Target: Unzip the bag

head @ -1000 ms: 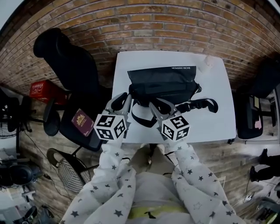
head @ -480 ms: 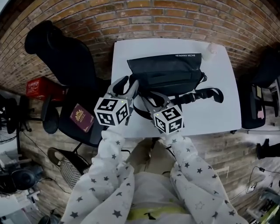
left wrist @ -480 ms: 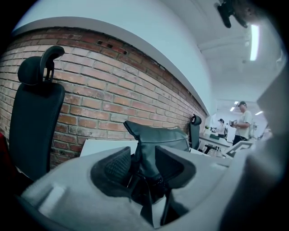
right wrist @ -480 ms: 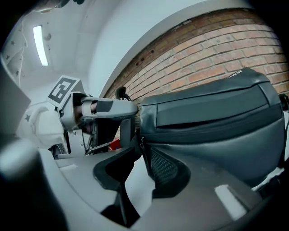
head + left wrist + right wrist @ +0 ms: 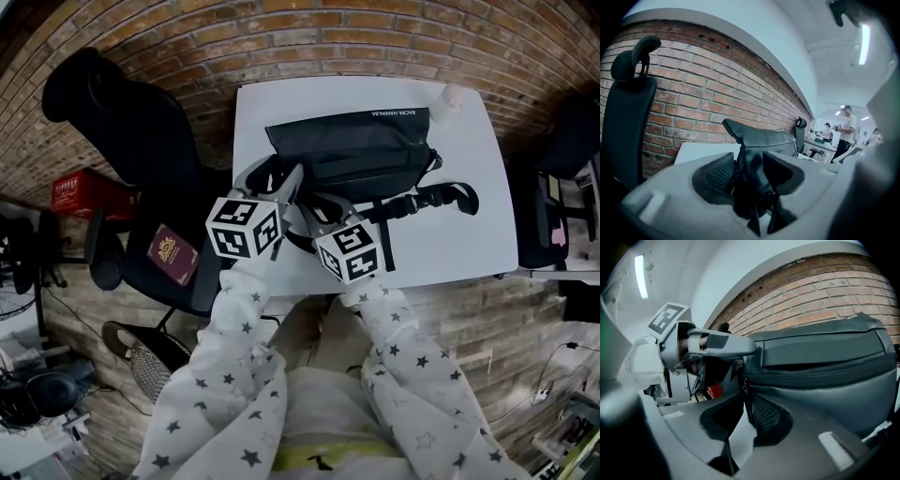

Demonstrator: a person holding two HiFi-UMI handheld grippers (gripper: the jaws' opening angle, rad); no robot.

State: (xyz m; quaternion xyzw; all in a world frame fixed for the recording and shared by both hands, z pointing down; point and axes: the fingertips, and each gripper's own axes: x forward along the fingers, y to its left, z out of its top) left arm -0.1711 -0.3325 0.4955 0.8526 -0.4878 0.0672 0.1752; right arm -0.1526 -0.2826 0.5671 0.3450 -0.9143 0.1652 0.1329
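Dark grey bag (image 5: pixel 352 155) lies zipped on the white table (image 5: pixel 469 234), strap (image 5: pixel 441 199) trailing right

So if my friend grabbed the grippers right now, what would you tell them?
Left gripper: open. Its jaws have just been opening, and the bag has one end between them, not pinched.
Right gripper: open. Its jaws have just been closing around the zip pull but do not grip it yet.
Bag: lying on the white table.
Done: both grippers sit at the bag's end.
Left: hold the bag, pinch the pull and slide it along. The zip looks shut.
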